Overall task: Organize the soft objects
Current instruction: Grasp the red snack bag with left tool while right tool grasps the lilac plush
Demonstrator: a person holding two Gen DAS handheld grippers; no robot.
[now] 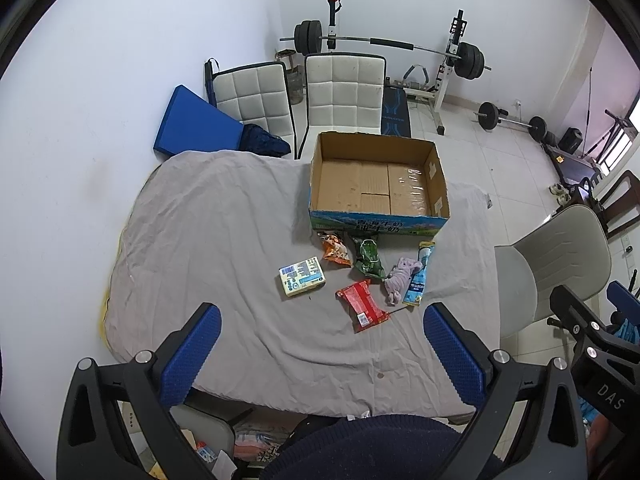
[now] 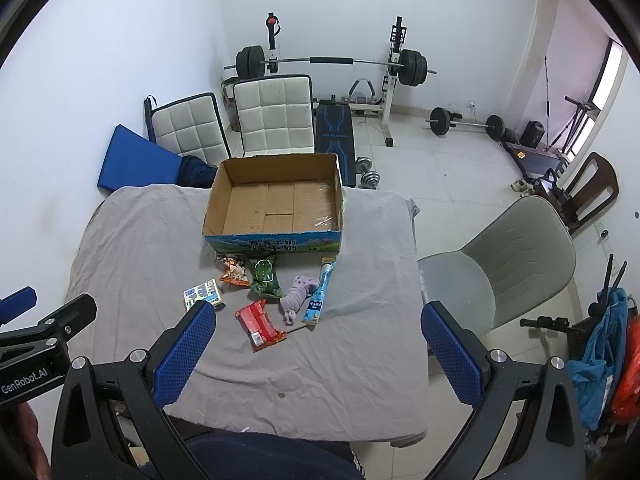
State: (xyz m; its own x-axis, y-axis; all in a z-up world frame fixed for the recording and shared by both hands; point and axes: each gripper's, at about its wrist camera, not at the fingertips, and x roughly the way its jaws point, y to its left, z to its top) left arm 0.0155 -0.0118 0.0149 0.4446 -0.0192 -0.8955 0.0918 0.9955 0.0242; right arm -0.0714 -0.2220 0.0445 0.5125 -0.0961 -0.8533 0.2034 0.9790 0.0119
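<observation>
Nothing is sitting yet in the open brown cardboard box [image 1: 376, 184] with the blue printed front, so the sorting is only beginning. Lying just in front of it are an orange snack bag [image 1: 336, 250], green pouch [image 1: 369, 258], lilac cloth [image 1: 400, 278], blue sachet [image 1: 419, 276], red packet [image 1: 361, 310] and yellow-blue pack [image 1: 302, 276]. Left gripper [image 1: 322, 354] and right gripper [image 2: 318, 354] are hovering, jaws apart, holding nothing.
</observation>
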